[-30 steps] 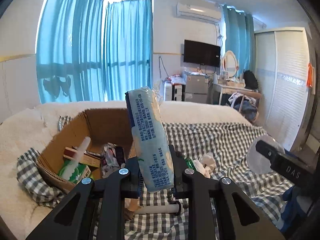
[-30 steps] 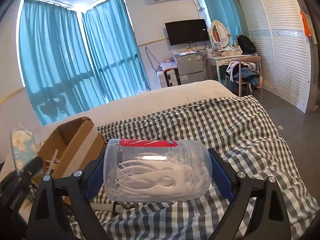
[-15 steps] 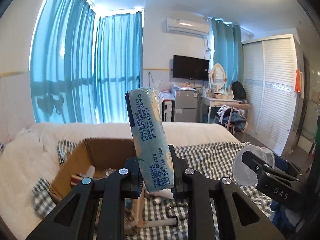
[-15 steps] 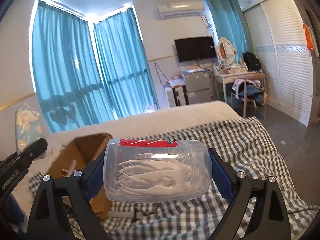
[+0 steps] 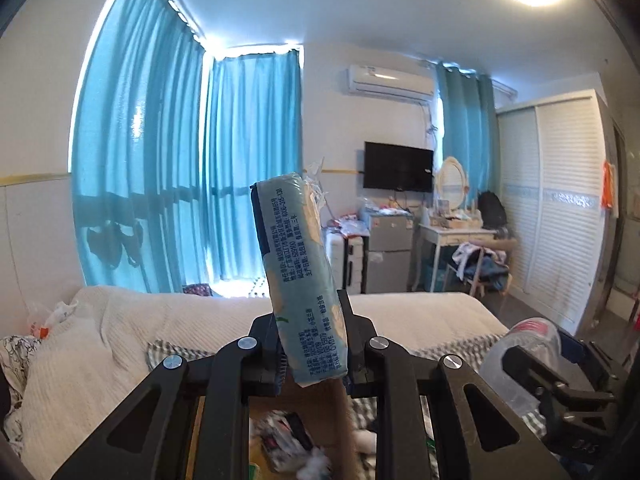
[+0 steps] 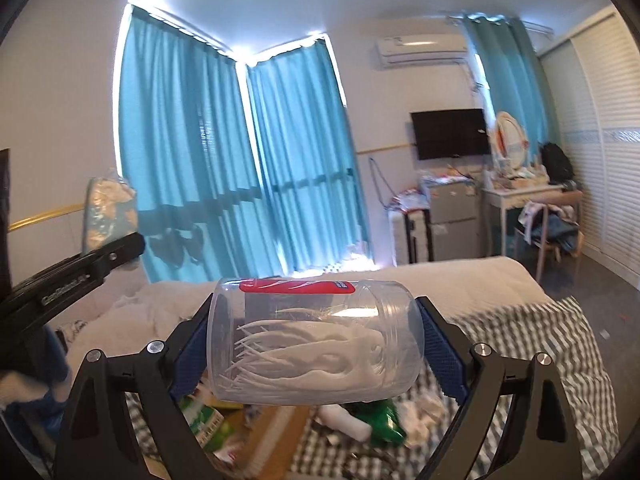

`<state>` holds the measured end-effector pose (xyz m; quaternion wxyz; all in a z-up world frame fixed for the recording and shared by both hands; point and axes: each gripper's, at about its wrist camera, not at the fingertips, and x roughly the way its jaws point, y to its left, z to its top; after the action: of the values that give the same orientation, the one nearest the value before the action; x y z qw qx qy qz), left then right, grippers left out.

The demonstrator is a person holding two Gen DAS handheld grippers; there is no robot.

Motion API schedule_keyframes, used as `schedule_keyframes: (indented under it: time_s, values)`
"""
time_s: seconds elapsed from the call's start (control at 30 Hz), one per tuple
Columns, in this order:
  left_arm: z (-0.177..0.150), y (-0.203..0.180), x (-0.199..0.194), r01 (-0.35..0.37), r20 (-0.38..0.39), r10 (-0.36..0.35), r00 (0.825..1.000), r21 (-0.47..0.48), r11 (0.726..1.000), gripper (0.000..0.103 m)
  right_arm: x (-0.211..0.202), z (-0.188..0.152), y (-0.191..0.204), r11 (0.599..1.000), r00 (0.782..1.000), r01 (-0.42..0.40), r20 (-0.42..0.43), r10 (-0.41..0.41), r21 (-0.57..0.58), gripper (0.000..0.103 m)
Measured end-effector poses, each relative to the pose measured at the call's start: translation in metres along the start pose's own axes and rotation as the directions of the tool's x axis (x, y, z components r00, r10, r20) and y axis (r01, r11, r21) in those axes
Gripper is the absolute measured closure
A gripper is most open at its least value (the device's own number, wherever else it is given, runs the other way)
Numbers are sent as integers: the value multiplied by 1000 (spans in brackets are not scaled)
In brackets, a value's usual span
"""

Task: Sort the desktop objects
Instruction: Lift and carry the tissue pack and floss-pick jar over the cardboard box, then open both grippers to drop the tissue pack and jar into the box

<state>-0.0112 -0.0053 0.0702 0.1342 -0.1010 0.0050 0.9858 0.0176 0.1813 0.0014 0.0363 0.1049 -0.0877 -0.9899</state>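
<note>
Left claw: closed on a soft pale-blue plastic-wrapped pack printed with dark text, gripped near its lower end, so the pack stands nearly upright and leans a little above the jaws.
Right claw: spread wide and clamped on a clear plastic jar with a red label, full of thin white sticks; the jar lies on its side, pressed end to end between the blue pads.
Where the things are: both are held up in the air over the bed with its grey-and-white checked cloth; the open brown cardboard box shows just below the left claw, with mixed packets already in it.
Loose items: a green packet and white scraps lie on the cloth beside the box.
Step in hand: carrying, as I judge it; two objects are lifted and neither has been set down.
Next move: probably lower each one over the box and part the jaws only when it sits low inside. The jar may roll; the tall pack may tip.
</note>
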Motion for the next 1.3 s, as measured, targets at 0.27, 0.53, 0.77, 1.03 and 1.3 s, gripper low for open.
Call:
schedule_keyframes:
  time_s: [0.27,0.53,0.77,1.03,1.3]
  values:
    - [-22,39,25,-65,-22,66,998,6,998,82,42,6,38,997,997,-75,13,76,-1,11]
    - [-41,70,49,-77,-114,76,991,2,997,82,95,0,74,975,990,-138,-62,129,-174,11]
    - [-71,86,87,-98,-234,100,967,19,995,82,138,-29,90,943,962,-254,-153,225,-214,11]
    - [-117,89,135,-62,-431,74,899,43,997,82,187,-84,89,908,917,-340,-299,263,-245,11]
    - [-137,89,149,-40,-501,64,863,60,997,71,223,-116,85,895,877,-388,-388,284,-222,11]
